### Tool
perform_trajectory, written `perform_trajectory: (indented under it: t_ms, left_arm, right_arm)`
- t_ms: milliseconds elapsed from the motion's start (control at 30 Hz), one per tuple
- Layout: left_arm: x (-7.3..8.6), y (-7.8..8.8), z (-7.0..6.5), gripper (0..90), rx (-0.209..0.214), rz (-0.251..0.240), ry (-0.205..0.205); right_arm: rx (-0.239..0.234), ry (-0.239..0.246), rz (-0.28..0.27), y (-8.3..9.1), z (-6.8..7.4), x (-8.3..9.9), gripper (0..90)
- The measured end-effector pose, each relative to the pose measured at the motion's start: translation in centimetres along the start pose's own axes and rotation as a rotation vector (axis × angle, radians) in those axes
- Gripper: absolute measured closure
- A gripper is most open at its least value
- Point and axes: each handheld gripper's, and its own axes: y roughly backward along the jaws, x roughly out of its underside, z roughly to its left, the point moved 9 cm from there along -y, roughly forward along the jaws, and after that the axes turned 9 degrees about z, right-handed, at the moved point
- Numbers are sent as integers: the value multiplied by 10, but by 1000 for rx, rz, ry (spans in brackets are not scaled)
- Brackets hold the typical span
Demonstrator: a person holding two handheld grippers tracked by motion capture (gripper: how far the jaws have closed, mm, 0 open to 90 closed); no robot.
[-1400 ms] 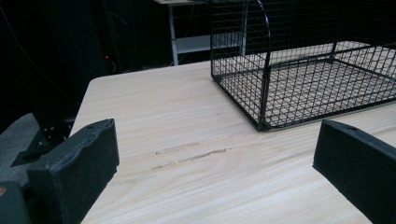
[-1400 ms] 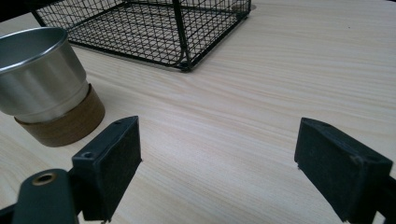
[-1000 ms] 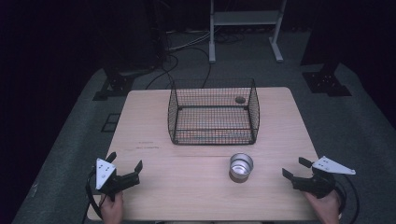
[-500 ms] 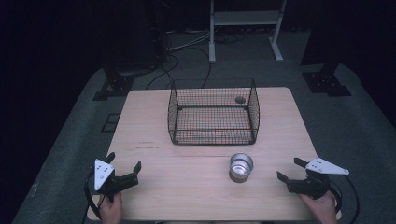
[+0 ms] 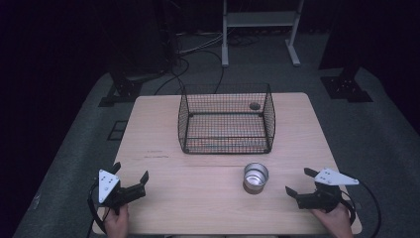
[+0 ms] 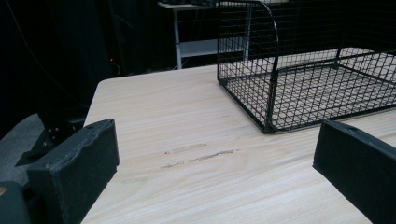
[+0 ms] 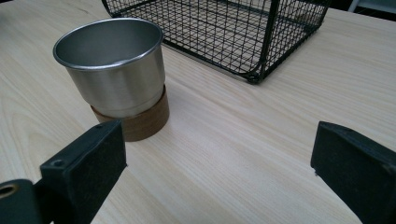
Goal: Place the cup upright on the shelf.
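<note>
High view: right gripper (image 5: 297, 184) – jaws just opened, nothing between them – faces the steel cup (image 5: 255, 177) for approach, while left gripper (image 5: 130, 179) rests released near the wire basket (image 5: 226, 119).

2 black hand-held grippers (image 5: 130, 184); grey plates, cables.

A recording lab is showing here: black curtains (image 5: 74, 39) are hanging around a lone wooden table (image 5: 158, 134), with cables (image 5: 198, 49) trailing across grey carpet (image 5: 376, 129) at the far side.
</note>
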Motion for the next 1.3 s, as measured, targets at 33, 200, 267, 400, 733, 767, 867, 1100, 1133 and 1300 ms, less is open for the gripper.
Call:
perform_trajectory:
  t_ms: [33, 200, 267, 400, 733, 767, 867, 1100, 1133, 1300]
  left_arm:
    - [0, 0, 0, 0, 0, -2, 1]
    - [0, 0, 0, 0, 1, 0, 2]
    - [0, 0, -1, 0, 1, 3, -1]
    - [0, 0, -1, 0, 3, 1, 0]
    - [0, -1, -3, 0, 8, 6, -6]
    - [0, -1, -4, 0, 8, 7, -8]
    - [0, -1, -3, 0, 7, 4, -5]
    - [1, -1, -2, 0, 2, 7, 2]
    - [2, -1, -2, 0, 1, 7, -1]
    - [3, 1, 4, 0, -4, 3, 14]
  right_arm:
    - [1, 3, 1, 0, 0, 0, 21]
    - [-9, 13, -4, 0, 4, -3, 20]
    - [-11, 17, 3, -1, 6, -3, 20]
    - [-17, 29, 3, -3, 11, -5, 20]
    - [-41, 56, 11, -7, 21, -9, 20]
    - [-45, 59, 12, -8, 22, -9, 20]
    - [-54, 68, 20, -11, 26, -9, 20]
    - [-82, 93, 29, -16, 38, -11, 20]
    - [-82, 94, 33, -18, 39, -12, 20]
    - [-119, 109, 38, -23, 49, -16, 20]
